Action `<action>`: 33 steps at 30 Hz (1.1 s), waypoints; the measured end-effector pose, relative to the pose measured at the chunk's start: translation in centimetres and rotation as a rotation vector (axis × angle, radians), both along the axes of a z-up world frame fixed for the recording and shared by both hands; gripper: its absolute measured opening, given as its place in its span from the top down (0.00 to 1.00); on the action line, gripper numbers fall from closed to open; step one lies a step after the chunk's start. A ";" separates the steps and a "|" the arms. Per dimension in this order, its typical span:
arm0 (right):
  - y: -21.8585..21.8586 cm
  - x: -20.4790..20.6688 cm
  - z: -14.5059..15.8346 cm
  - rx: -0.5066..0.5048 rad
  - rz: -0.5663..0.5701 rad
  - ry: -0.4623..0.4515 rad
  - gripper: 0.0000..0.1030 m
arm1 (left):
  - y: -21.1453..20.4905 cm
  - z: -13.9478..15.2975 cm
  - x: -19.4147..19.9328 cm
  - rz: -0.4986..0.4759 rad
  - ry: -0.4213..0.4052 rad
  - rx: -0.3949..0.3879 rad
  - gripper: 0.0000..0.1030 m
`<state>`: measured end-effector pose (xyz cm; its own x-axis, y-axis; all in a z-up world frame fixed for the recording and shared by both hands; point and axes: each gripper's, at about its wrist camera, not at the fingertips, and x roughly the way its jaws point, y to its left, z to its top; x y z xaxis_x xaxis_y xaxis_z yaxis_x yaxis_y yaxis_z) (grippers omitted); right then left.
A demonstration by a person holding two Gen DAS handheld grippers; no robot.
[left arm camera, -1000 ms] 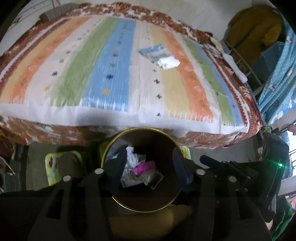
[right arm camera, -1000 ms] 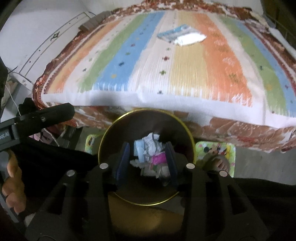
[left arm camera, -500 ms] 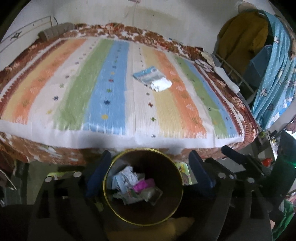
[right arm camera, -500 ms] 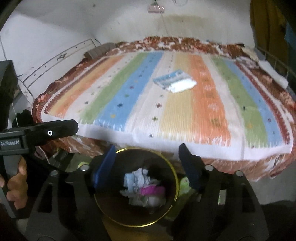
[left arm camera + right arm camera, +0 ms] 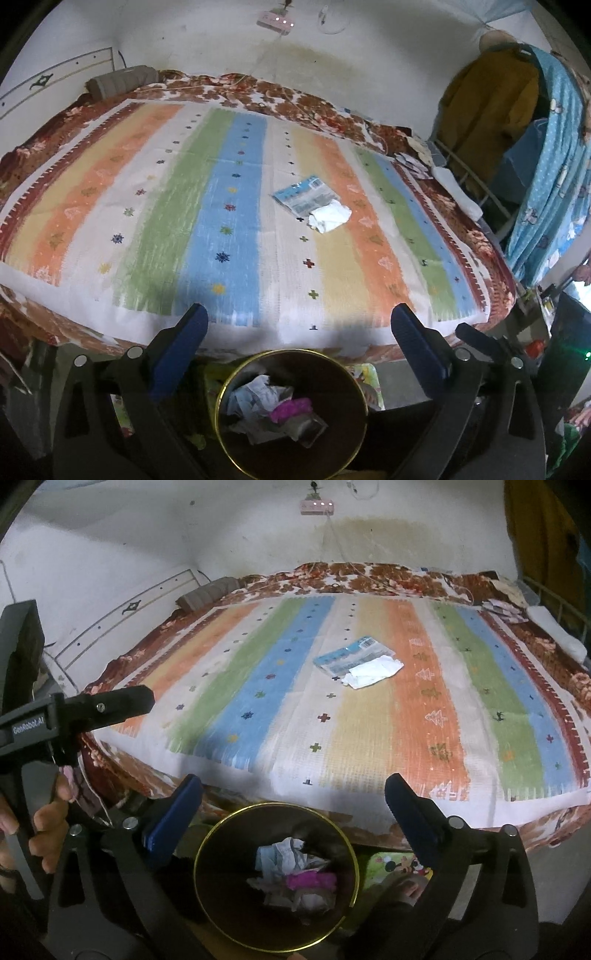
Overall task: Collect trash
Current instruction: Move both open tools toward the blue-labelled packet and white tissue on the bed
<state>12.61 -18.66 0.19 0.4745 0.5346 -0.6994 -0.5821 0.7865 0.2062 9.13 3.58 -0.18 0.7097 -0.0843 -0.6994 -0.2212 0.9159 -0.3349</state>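
Left wrist view: both grippers, left (image 5: pixel 299 325) & right (image 5: pixel 293 794), had just opened wide, empty, above bin (image 5: pixel 236 373); blue wrapper (image 5: pixel 301 195) lay diagonally mid-bed, unmoved.

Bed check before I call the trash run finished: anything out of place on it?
Yes. A blue wrapper and a crumpled white paper touching it lie mid-bed on the striped blanket, not in the bin with the other trash.
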 end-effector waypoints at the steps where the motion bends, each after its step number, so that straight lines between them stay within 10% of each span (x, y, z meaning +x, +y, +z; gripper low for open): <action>1: 0.1 0.3 0.1 -0.002 -0.002 0.000 0.09 | 0.1 0.0 0.4 -0.004 0.006 -0.002 0.06; 33: 5.1 13.1 0.1 -0.065 -0.023 0.036 0.09 | 5.7 -1.8 14.2 -0.034 0.089 -0.142 0.06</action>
